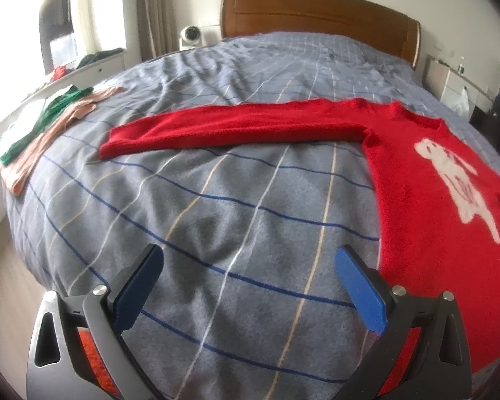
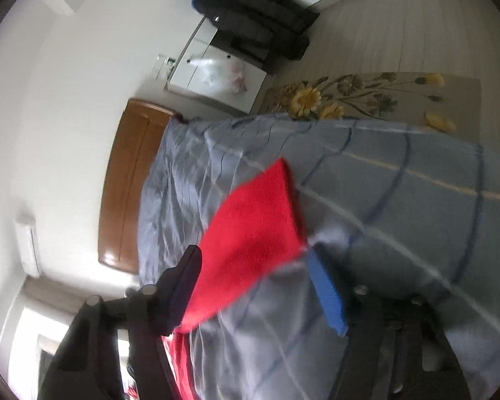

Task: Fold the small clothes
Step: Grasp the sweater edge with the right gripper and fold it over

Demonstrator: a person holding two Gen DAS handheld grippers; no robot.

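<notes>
Bed (image 1: pixel 216 200) w/ red sweater (image 1: pixel 416 173); left tool (image 1: pixel 250 286) wide open, empty; right tool (image 2: pixel 253 266) straddles sleeve, grip unclear.

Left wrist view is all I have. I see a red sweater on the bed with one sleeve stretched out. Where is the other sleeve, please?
Observer: The other sleeve lies between the fingers of the right tongs, above the grey blanket.
Operator: Do the tongs grip it already?
Observer: That picture is blurred. I cannot tell whether the pads press on it.
Operator: What is beyond that side of the bed?
Observer: A flowered rug lies on the floor there.
</notes>
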